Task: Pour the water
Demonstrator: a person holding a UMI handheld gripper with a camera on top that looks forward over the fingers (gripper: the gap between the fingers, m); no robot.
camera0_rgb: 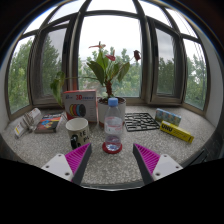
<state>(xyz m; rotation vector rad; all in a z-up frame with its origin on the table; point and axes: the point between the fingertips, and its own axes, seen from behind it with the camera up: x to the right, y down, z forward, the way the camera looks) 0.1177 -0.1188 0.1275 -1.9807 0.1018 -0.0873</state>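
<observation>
The bottle [113, 128] hides the lower part of the plant pot [104, 106]; print on the box [80, 103] is too small to read.

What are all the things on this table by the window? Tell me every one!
Water bottle: 1, clear with a blue cap, just ahead of the fingers.
Mug: 1, white, beside the bottle.
Box: 1, pink and white, behind the mug.
Potted plant: 1, green with red flowers, at the window.
Trivet: 1, black, beside the bottle.
Yellow box: 1, yellow, beyond the trivet.
Table: 1, speckled grey.
Gripper: 1, pink-purple pads, open, holding nothing.
</observation>
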